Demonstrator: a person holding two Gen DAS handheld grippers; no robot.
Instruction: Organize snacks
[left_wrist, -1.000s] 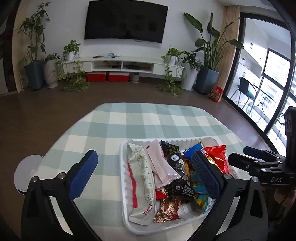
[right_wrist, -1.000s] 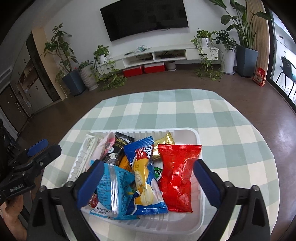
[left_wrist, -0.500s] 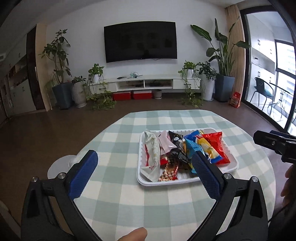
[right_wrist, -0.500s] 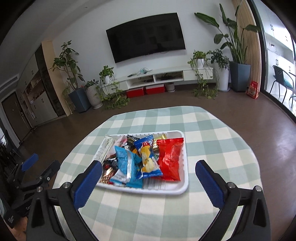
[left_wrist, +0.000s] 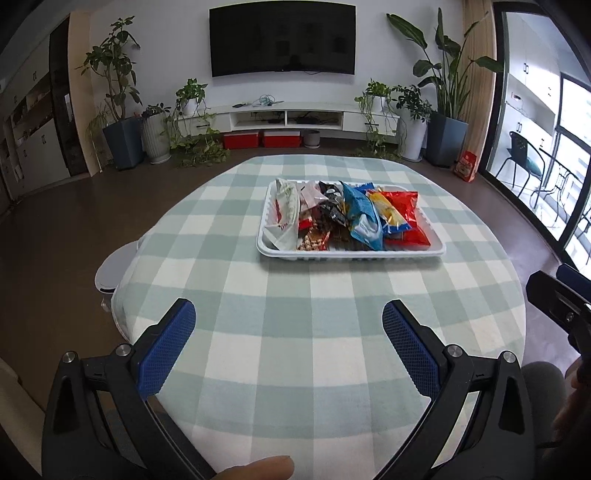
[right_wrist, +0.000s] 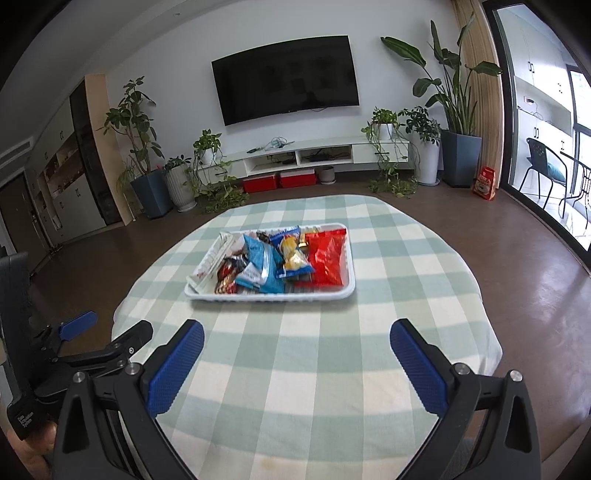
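The left gripper (left_wrist: 288, 325) is hovering over the near part of the tabletop (left_wrist: 314, 314), its two blue-padded fingers (left_wrist: 166, 345) standing wide apart with nothing between them. A fingertip of the person (left_wrist: 258, 468) is showing at the bottom edge of the left wrist view. The right gripper (right_wrist: 295, 349) is hanging at much the same height over the near edge, likewise spread wide and gripping nothing. In the right wrist view the left gripper is showing at the left side, off the tabletop's left edge, with its handle in the person's hand (right_wrist: 33, 446).

Compared with a second ago, both grippers are sitting much farther back. Then their fingers were straddling the white tray (left_wrist: 351, 254) from just above it; half a second ago they were already lifted and pulled away; now the whole checked tabletop is fitting into each view and the tray is looking small.

The tray is lying toward the middle of the tabletop, slightly to the far side, well apart from both pairs of fingers and ahead of them. It is holding a pile of snack packets: a red bag (right_wrist: 328, 254) at its right end, a blue bag (right_wrist: 258, 266) beside the middle, a white wrapper (left_wrist: 286, 214) along its left end, and darker packets (left_wrist: 328, 210) between, overlapping one another.
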